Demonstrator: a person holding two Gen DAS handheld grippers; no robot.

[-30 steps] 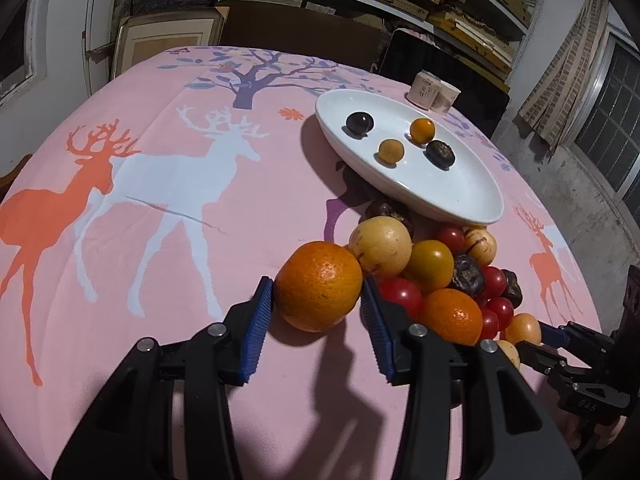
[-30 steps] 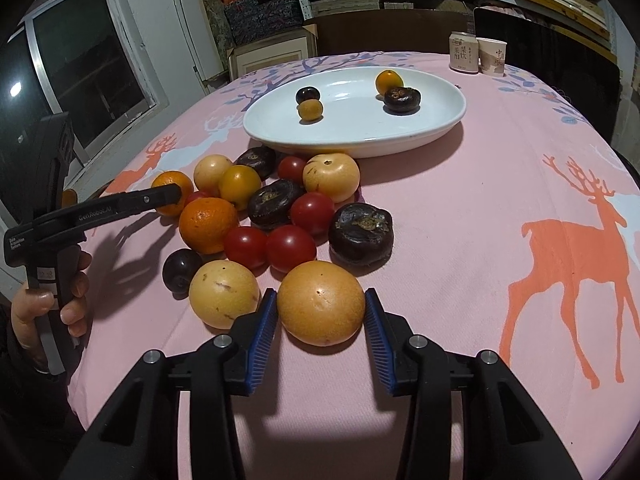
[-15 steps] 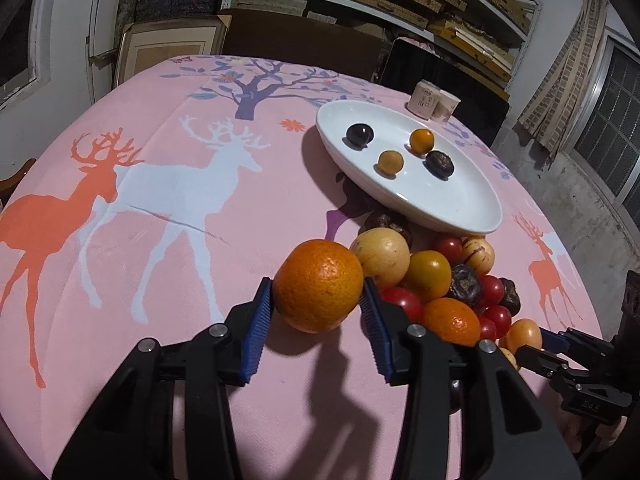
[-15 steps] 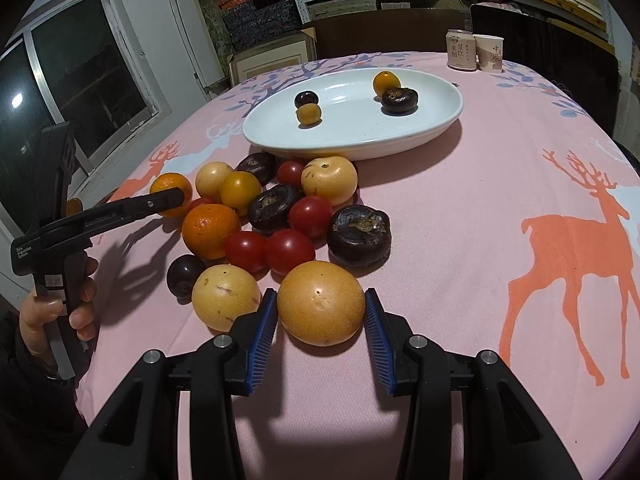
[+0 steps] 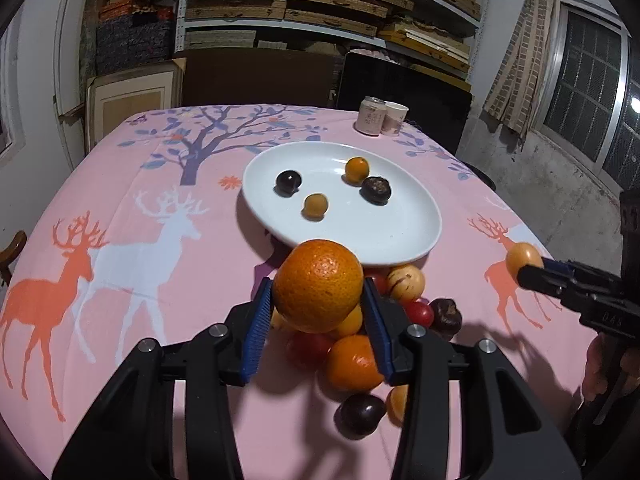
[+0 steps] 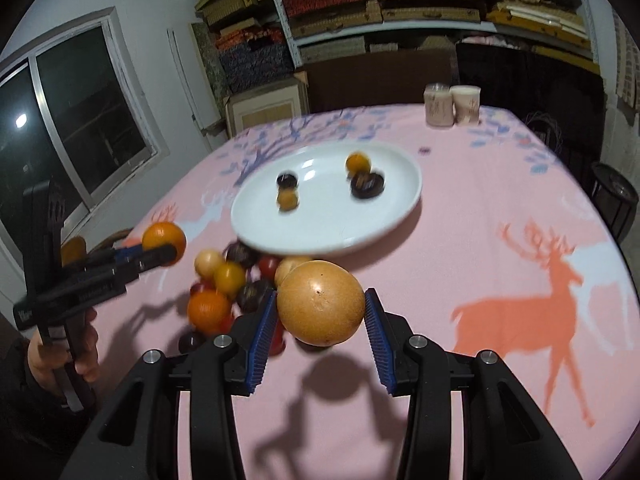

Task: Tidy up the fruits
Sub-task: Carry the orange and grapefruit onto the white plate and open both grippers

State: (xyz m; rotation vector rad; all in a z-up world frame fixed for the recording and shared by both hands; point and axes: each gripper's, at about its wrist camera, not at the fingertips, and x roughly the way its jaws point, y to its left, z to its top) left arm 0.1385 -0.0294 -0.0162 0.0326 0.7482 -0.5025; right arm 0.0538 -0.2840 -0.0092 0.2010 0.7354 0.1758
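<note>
My left gripper (image 5: 318, 322) is shut on a bright orange (image 5: 318, 285) and holds it in the air above the fruit pile (image 5: 356, 360). My right gripper (image 6: 320, 330) is shut on a large tan-yellow round fruit (image 6: 321, 303), also lifted off the cloth. The white oval plate (image 5: 384, 236) lies beyond both, holding several small fruits. In the right wrist view the left gripper (image 6: 160, 250) shows at the left with its orange (image 6: 164, 238). In the left wrist view the right gripper (image 5: 532, 270) shows at the right with its fruit (image 5: 523, 258).
A pink deer-print tablecloth (image 5: 120, 240) covers the round table. A can and a paper cup (image 5: 382, 120) stand at the far edge. Shelves, a chair and boxes are behind the table. The pile lies between the grippers and the plate (image 6: 392, 224).
Both grippers have risen off the table with their fruits and moved toward the plate. The right wrist view is now blurred by motion.
</note>
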